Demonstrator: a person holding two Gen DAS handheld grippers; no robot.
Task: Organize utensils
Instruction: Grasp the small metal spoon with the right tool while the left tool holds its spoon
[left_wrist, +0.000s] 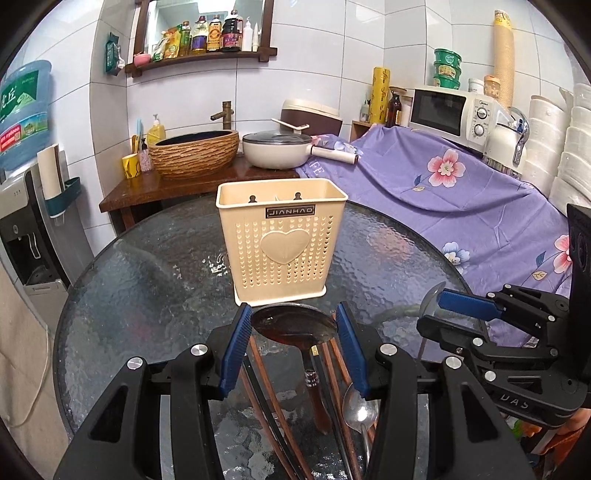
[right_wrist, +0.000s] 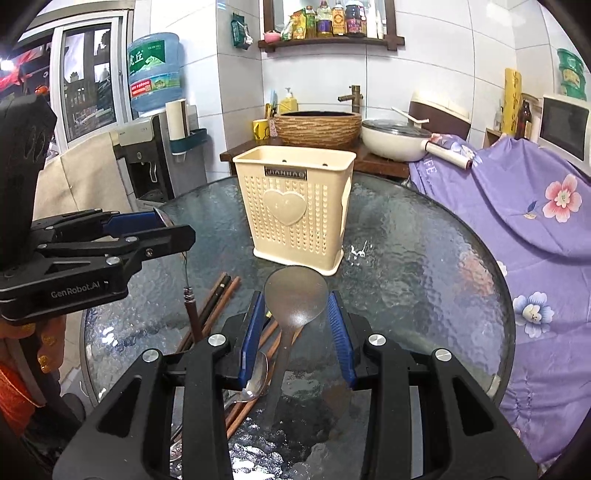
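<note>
A cream utensil holder (left_wrist: 282, 243) (right_wrist: 295, 206) with a heart on its front stands upright on the round glass table (left_wrist: 147, 295). My left gripper (left_wrist: 293, 306) is shut on the bowl of a dark metal spoon (left_wrist: 293, 326); its wooden handle (right_wrist: 192, 314) hangs down just above the table. My right gripper (right_wrist: 295, 295) is shut on the bowl of a grey spoon (right_wrist: 291, 310), just in front of the holder. Both grippers are side by side, the right gripper (left_wrist: 430, 310) to the right of the left gripper (right_wrist: 177, 229). Brown chopsticks (right_wrist: 218, 299) and a small steel spoon (left_wrist: 360, 410) lie beneath.
A purple flowered cloth (left_wrist: 443, 184) covers furniture right of the table. Behind the table stands a wooden counter with a woven basin (left_wrist: 194, 151) and a white pan (left_wrist: 277, 147). A water dispenser (right_wrist: 147, 155) stands at the left.
</note>
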